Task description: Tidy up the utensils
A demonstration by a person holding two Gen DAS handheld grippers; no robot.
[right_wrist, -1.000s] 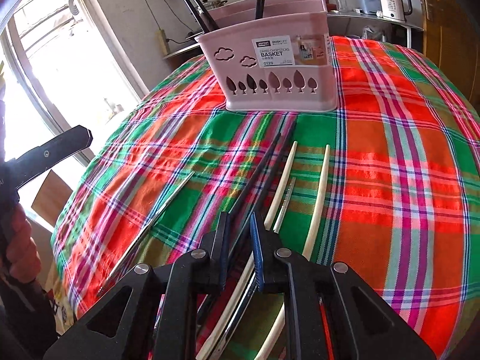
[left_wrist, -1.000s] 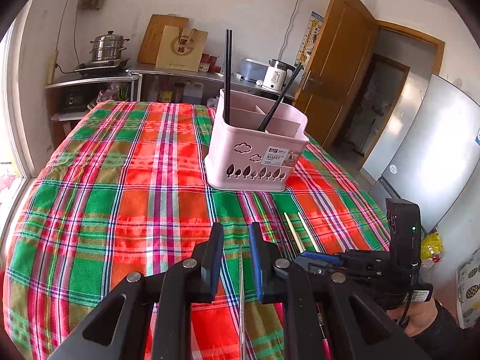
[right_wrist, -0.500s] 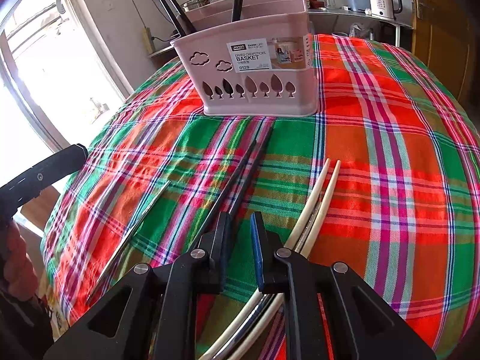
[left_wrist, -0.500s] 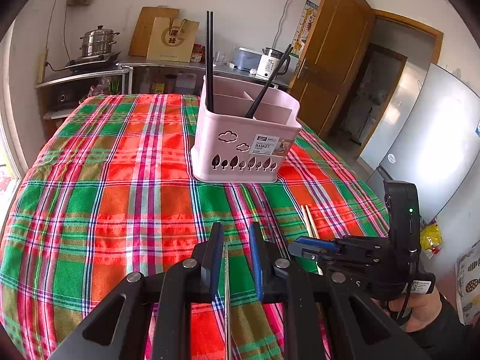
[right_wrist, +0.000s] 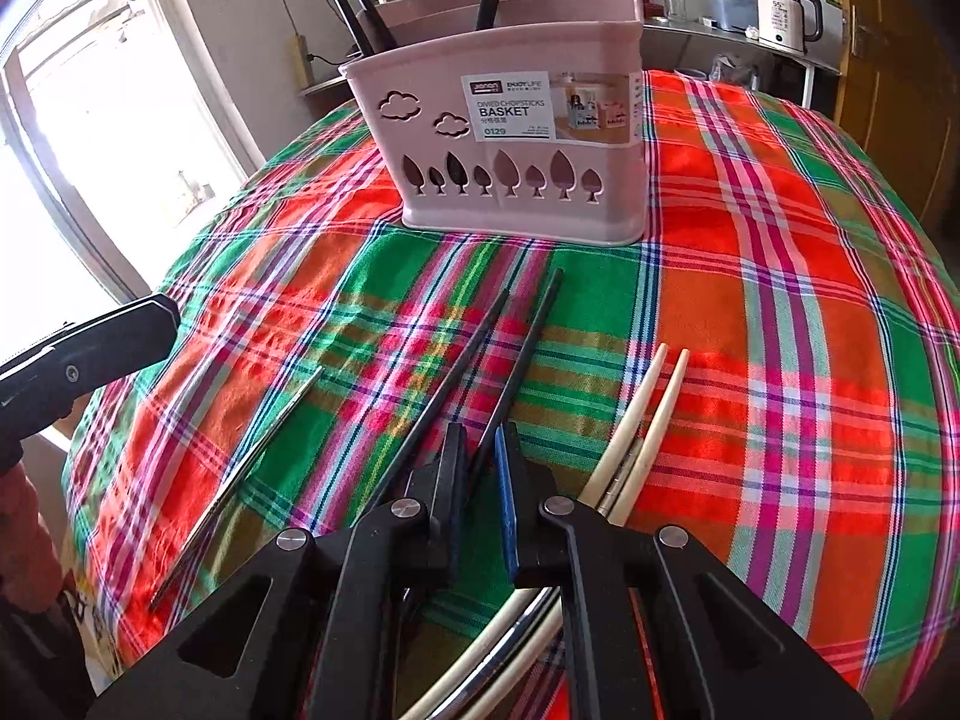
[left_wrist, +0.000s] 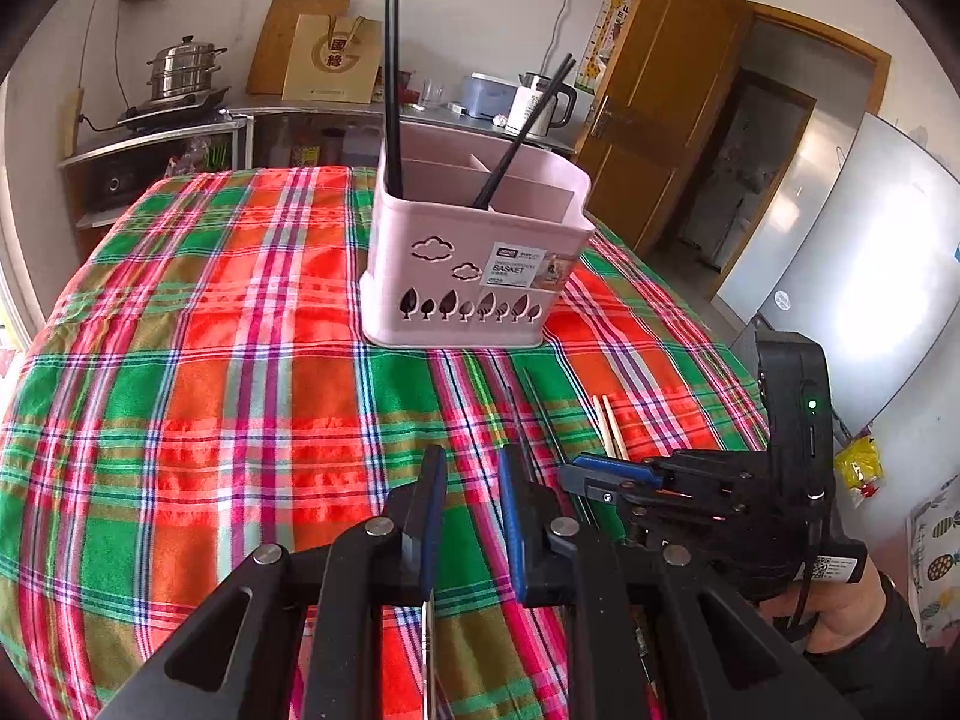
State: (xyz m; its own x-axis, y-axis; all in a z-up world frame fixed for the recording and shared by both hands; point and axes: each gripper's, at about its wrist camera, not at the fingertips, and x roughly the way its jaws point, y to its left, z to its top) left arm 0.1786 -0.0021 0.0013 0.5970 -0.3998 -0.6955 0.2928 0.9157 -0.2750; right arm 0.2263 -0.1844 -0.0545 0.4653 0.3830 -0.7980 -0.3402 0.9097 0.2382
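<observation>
Kitchen backdrop: wooden door (left_wrist: 648, 96) upper right, steamer pot (left_wrist: 180, 69) upper left, kettle (right_wrist: 783, 15) on the rear counter. Round table under a red-green plaid tablecloth (left_wrist: 198, 372) fills both views

Pink chopstick basket (left_wrist: 474, 258) stands upright at frame centre in the left wrist view, upper centre in the right; three black chopsticks already upright in its compartments

On the cloth, lower half of the right wrist view:
- pair of black chopsticks (right_wrist: 480, 354), tips toward the basket, near ends running under the right gripper
- two cream chopsticks (right_wrist: 651, 414) just right of them, a metal one lying between
- single metal chopstick (right_wrist: 264, 438) lower left, well apart from the rest

Right gripper (right_wrist: 480, 456): jaws have just been closing; the right-hand black chopstick runs into the narrow gap. Pads look to be pinching it, though contact itself is hidden – read as grasping

Left gripper (left_wrist: 468, 480): jaws narrow, a slim metal chopstick visible low in the gap, apparently clenched on it

Step in hand, judged: picking up loose chopsticks, one per gripper

Next move calls for: lift clear of the neighbouring stick, tip the chopstick upright, carry over the basket rim, drop into the compartment with its like
</observation>
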